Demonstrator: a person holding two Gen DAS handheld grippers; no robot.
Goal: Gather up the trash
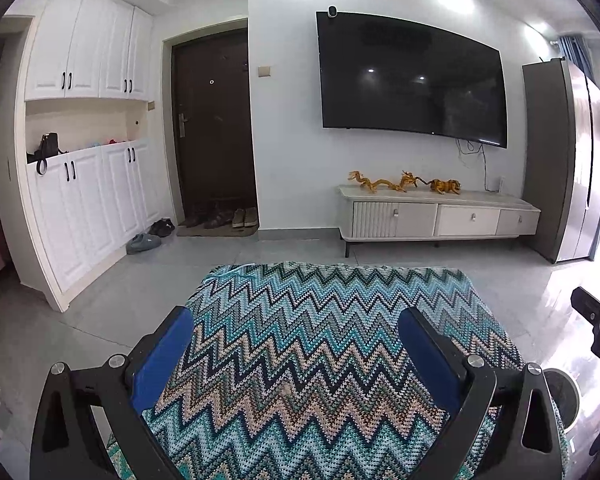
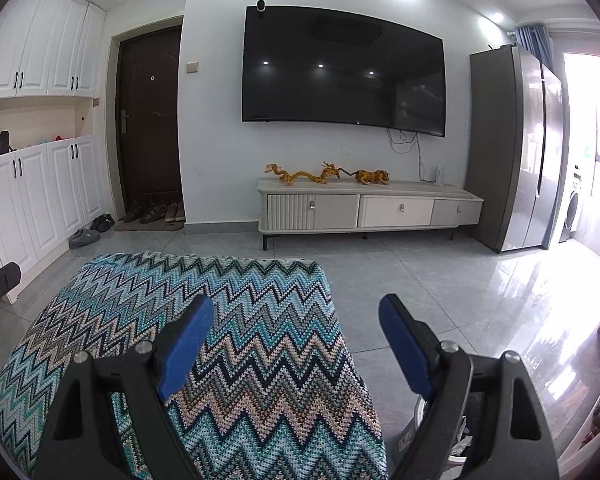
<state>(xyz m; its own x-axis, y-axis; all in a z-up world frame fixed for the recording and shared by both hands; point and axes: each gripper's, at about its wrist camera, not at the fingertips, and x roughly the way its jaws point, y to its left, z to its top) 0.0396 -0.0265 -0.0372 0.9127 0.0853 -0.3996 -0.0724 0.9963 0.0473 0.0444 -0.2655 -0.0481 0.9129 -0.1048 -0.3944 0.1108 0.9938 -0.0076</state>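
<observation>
My left gripper (image 1: 296, 316) is open, its blue pads (image 1: 164, 356) spread wide above a table covered by a zigzag knitted cloth (image 1: 300, 360). Nothing is between its fingers. My right gripper (image 2: 296, 302) is also open and empty, over the right edge of the same cloth (image 2: 240, 340). Below its right finger, a trash bin (image 2: 424, 408) on the floor holds crumpled white paper (image 2: 460, 444). In the left wrist view the bin's round white rim (image 1: 564, 392) shows at the lower right. I see no loose trash on the cloth.
A low TV cabinet (image 2: 372, 210) with golden figurines (image 2: 324, 174) stands against the far wall under a large TV (image 2: 340, 68). There are a grey fridge (image 2: 516, 152) at the right, white cupboards (image 1: 80, 200) at the left, shoes (image 1: 220, 218) by the dark door, and a glossy tiled floor (image 2: 460, 280).
</observation>
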